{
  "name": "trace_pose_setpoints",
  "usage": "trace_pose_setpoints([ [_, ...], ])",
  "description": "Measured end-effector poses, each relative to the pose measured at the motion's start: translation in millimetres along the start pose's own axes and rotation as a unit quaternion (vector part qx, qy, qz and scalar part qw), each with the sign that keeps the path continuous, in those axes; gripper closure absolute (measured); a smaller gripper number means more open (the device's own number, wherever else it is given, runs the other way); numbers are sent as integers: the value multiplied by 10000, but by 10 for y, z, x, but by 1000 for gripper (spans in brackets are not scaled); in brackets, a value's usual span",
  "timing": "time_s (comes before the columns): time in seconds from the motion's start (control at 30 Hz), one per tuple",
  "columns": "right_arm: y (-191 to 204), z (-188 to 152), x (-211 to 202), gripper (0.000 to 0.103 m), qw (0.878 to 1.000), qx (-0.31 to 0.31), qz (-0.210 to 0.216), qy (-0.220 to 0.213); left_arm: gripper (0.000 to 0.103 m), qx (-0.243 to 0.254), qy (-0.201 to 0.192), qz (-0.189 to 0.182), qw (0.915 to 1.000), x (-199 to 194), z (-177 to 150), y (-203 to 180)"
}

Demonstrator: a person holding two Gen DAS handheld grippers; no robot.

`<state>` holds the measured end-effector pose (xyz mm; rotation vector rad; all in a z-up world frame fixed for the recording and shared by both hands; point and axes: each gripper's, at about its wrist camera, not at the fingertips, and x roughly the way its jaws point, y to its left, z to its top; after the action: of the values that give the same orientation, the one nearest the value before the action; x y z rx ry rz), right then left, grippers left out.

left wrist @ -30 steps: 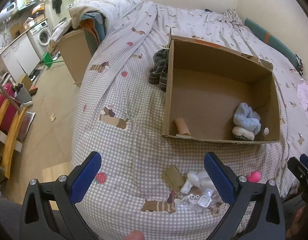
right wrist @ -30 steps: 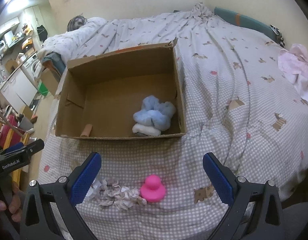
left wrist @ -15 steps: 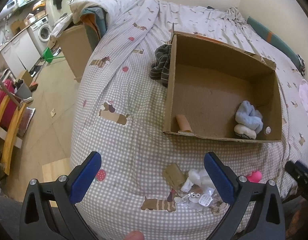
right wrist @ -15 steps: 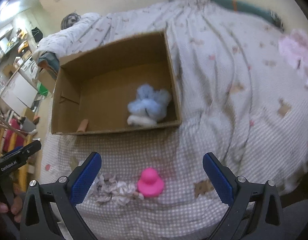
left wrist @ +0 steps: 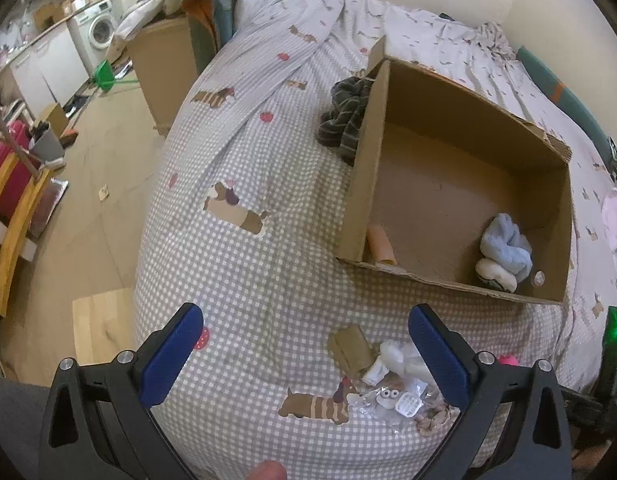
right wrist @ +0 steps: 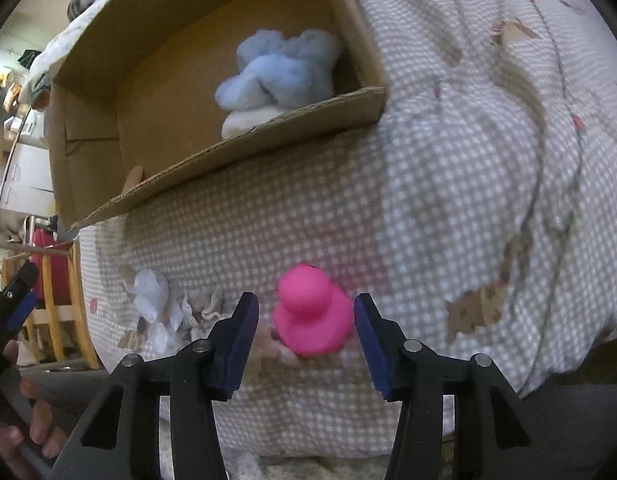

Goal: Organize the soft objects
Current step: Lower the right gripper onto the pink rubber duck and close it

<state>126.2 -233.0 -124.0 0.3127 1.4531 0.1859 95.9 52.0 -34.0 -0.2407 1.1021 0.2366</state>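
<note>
The blue fluffy toy (right wrist: 280, 72) sits in the box (right wrist: 244, 160). In front of the box, my right claw (right wrist: 304, 320) is half open around the pink duck (right wrist: 310, 316), not squeezing it yet.

From my left tool's camera, my pink duck (left wrist: 507, 360) is mostly hidden behind a finger. From my right camera, the box's near wall (right wrist: 244, 168) hides the white bundle's (right wrist: 248, 122) lower part, and everything is motion-blurred.

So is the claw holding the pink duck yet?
Not yet. The right gripper is open, with a finger on each side of the duck but gaps showing. The left gripper is open and holds nothing.
</note>
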Motion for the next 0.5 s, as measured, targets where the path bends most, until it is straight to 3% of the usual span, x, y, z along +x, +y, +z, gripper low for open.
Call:
trace_pose_setpoints([
  [0.17, 137, 2, 118, 73, 9984, -301, -479, -38, 1, -128, 178, 156, 9996, 107, -3, 84],
  [0.33, 188, -13, 100, 74, 9978, -449, -473, -153, 3, -318, 503, -156, 9981, 266, -29, 99],
  [0.37, 173, -22, 65, 74, 9977, -458, -461, -210, 5, -379, 601, -237, 9972, 314, -38, 99],
  [0.43, 99, -26, -39, 74, 9977, -430, -360, -375, 23, -473, 825, -380, 9947, 425, -60, 73],
  [0.5, 52, -31, -155, 74, 9972, -358, -243, -618, 35, -487, 1052, -460, 9922, 553, -93, 26],
])
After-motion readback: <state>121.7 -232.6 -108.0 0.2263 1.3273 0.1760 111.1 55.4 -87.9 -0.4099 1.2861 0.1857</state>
